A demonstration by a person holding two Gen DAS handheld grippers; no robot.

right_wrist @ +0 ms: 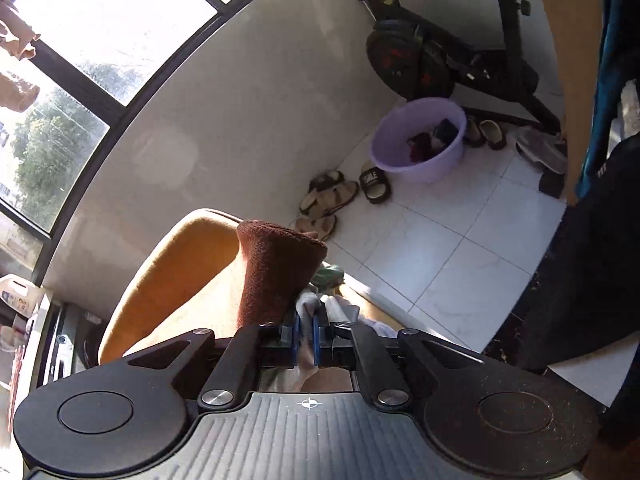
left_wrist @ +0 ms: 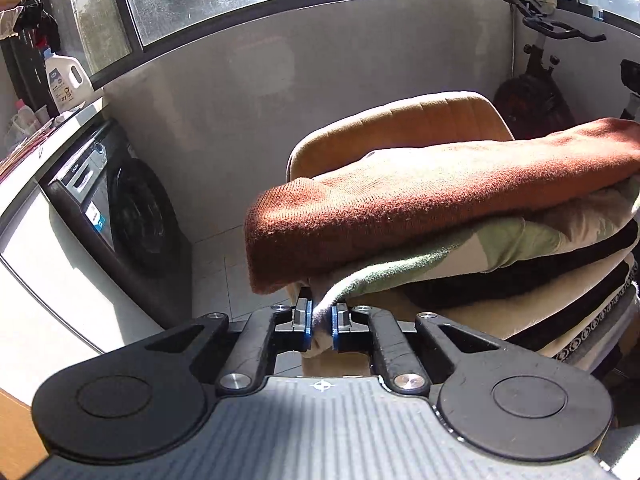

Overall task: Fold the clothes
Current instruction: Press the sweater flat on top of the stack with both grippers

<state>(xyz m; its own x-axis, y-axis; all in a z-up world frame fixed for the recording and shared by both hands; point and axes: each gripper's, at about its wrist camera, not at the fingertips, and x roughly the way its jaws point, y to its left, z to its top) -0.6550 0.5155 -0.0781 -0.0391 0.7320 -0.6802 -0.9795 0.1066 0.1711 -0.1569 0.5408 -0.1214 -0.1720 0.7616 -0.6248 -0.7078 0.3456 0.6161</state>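
the left gripper was clamped on a pale cloth edge beneath the rust knit garment, stacked on folded clothes over the chair. the right gripper pinched grey-white fabric beside the garment's raised end.

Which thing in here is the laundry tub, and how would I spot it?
Find the exercise bike against the wall. On the tiled floor just in front of it sits the tub, with slippers beside it. It is the only round lilac plastic thing there, holding dark clothes.
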